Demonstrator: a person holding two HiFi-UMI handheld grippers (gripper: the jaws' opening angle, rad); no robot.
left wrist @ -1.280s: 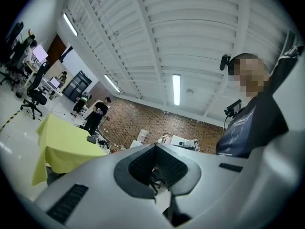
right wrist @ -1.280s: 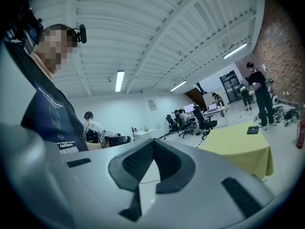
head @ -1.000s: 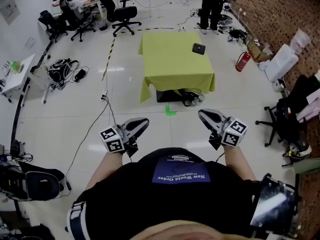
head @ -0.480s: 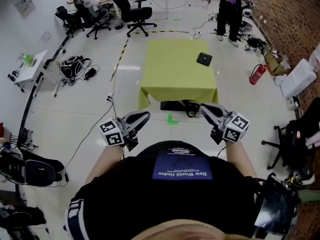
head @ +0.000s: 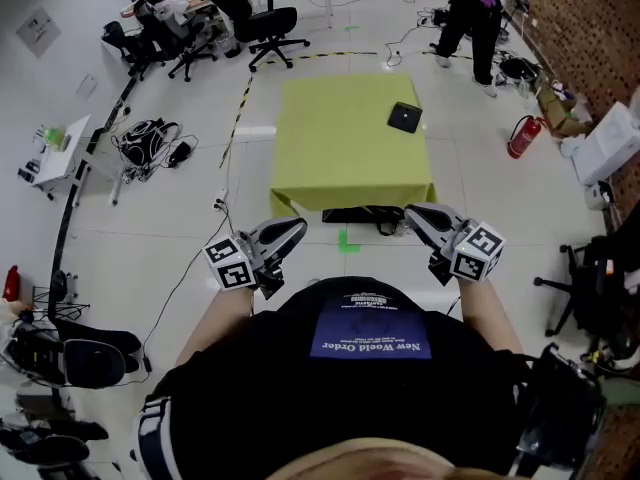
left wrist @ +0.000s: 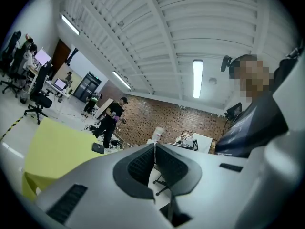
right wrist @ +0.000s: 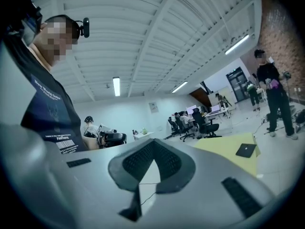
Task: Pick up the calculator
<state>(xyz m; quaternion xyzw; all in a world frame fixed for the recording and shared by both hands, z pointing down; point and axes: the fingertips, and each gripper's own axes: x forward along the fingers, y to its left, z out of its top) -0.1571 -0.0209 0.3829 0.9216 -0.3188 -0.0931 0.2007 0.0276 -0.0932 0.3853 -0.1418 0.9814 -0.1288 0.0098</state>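
Drawing up to the desk (head: pixel 340 143): larger in the head view than a second ago, near edge now just ahead of the tips of the left gripper (head: pixel 285 234) and the right gripper (head: pixel 420 215). Both held level and side by side in front of the chest.

Nothing altered on the desk itself. Same spot for the calculator (head: pixel 404 118): flat on the yellow-green cloth, close to the right edge and toward the far right corner, untouched.

Pressed together on the left gripper, pads meeting along a thin line, nothing between them. Likewise closed at the tips and empty on the right gripper.

Reads as approach only. Still well apart from the calculator, with most of the desk's depth between. Calls for more steps or a reach along the right edge, and for spreading one gripper before any grasp. Probably work for the right gripper, being on the nearer side.

Counted:
- one desk
- one calculator, the only thing on it
- two grippers
- one red fire extinguisher (head: pixel 522 136) on the floor off the desk's right edge
- one green mark (head: pixel 346 241) on the floor before the near edge
- one standing person (head: pixel 478 13) beyond the far right corner
- several black office chairs (head: pixel 262 23) past the far left corner, exact number unclear
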